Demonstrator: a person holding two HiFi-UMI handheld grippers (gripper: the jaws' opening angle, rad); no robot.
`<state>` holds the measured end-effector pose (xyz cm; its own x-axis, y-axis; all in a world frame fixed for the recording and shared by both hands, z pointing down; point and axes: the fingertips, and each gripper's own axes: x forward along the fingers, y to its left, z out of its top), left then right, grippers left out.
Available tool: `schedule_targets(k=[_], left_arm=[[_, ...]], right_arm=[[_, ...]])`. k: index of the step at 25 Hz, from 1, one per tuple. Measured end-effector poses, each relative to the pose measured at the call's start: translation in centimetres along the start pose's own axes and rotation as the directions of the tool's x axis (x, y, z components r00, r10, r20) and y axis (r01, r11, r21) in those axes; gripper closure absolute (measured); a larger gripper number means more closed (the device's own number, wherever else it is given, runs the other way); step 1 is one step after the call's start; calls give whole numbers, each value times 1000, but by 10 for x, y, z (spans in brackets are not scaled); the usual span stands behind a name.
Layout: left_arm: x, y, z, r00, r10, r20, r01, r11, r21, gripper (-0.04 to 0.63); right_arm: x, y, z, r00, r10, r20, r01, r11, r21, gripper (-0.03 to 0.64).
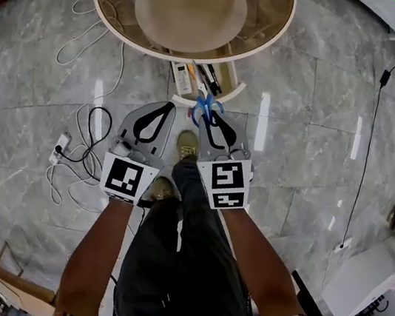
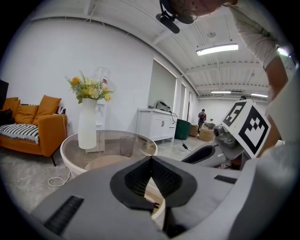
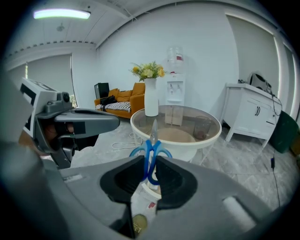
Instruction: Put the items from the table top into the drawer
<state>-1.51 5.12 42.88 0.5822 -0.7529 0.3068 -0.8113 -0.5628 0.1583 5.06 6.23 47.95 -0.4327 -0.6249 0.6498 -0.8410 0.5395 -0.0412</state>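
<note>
Marble floor, glass table; right gripper jaws on scissors, left gripper jaws together.

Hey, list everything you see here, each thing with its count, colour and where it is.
table: one, glass top, cream rim, ahead
vase: one, white, yellow flowers, on table
glass: one, clear, on table
drawer: one, white, open under table, small items inside
scissors: one, blue handles, in right jaws
power strip: one, white, on floor
sofa: one, orange, beyond table
cabinet: one, white, by wall
left hand-held gripper: grey, shut, empty
right hand-held gripper: grey, shut on scissors
</note>
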Motion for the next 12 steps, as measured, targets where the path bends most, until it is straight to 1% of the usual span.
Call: schedule_targets(k=[6, 12], left_arm=[[-7, -12, -19, 1000, -12, -10, 12, 1000, -6, 595], [1, -9, -41, 1000, -10, -19, 10, 1000, -24, 595]], right_arm=[[-7, 5, -39, 999, 2, -42, -3, 1000, -11, 540], [12, -5, -76, 995, 6, -99, -6, 1000, -7, 540]])
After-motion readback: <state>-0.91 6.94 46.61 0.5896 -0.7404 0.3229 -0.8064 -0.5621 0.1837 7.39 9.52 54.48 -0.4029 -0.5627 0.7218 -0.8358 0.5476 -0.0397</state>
